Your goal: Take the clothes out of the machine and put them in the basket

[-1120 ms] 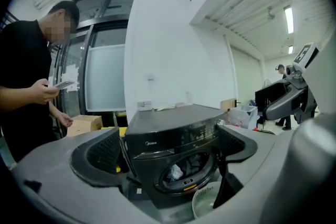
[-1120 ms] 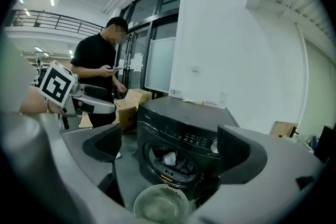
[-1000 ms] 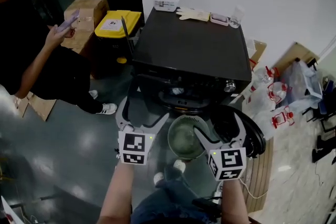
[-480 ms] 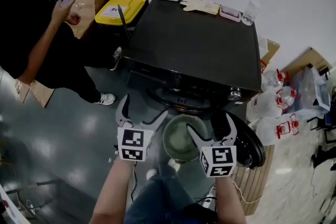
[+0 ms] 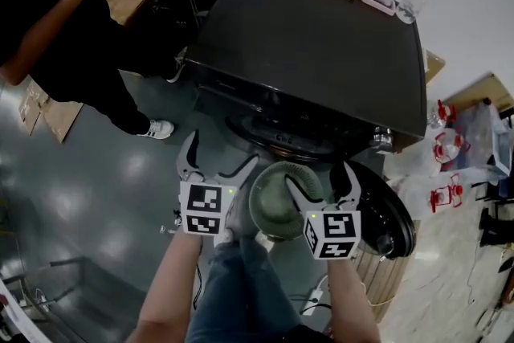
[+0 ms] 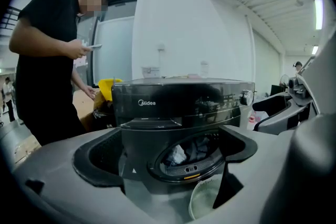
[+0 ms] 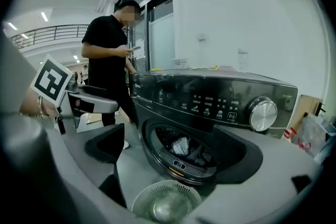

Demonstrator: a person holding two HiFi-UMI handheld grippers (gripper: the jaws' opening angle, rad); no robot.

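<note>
Clothes (image 7: 182, 145) all lie in the machine (image 5: 313, 52), straight ahead of my left gripper (image 5: 218, 162) and right gripper (image 5: 321, 182). Both gape wide, holding nothing. The basket (image 5: 277, 203) between them looks empty, so I judge everything remains to do.

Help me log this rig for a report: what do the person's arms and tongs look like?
The left tongs and right tongs are pale grey, curved two-prong claws with dark inner pads. Behind each sits a white cube printed with black square markers and showing a small green light. The forearms are bare; no sleeves show.
</note>
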